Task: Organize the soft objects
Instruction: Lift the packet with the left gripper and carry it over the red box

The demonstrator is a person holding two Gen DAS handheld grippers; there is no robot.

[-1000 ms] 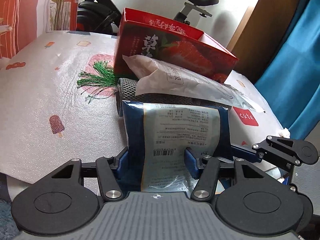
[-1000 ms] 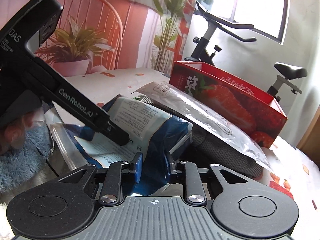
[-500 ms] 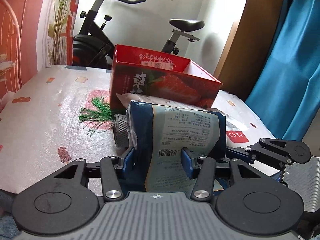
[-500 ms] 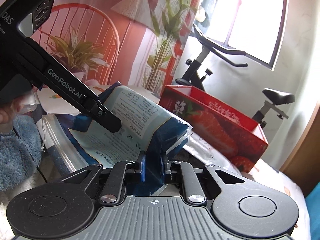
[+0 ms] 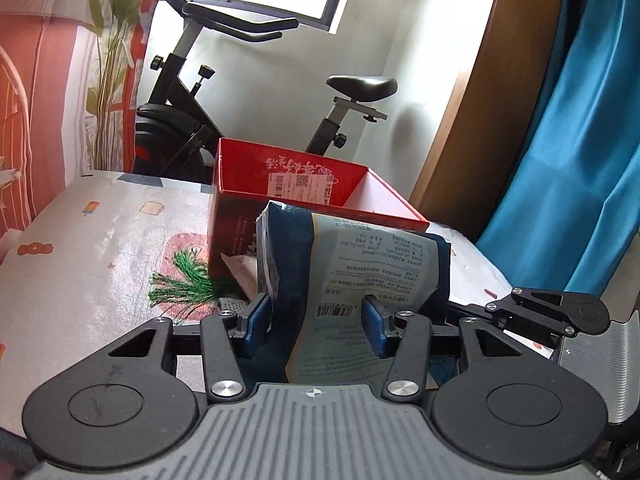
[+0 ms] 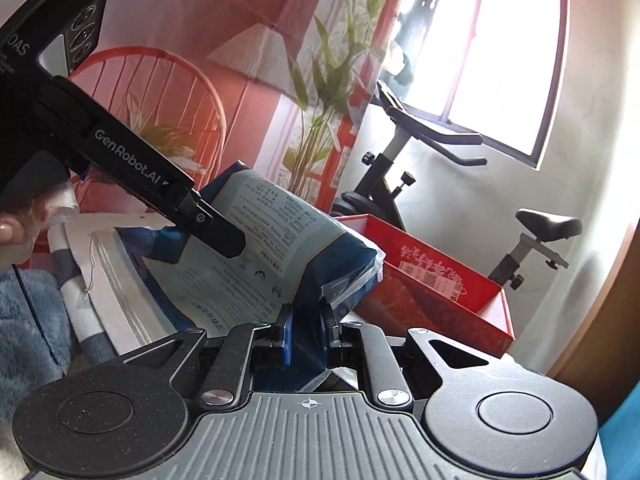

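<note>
Between my two grippers, blue-and-white printed pouch held up off table, in front of red strawberry box. My left gripper pinches pouch across its width, blue pads pressing both sides, jaws partly spread by it. My right gripper nearly pressed together, nipping dark blue edge of same pouch. Box open, standing on patterned tablecloth. Green tassel lies on cloth left of pouch. Exercise bike behind box, under window. Blue curtain at right.
</note>
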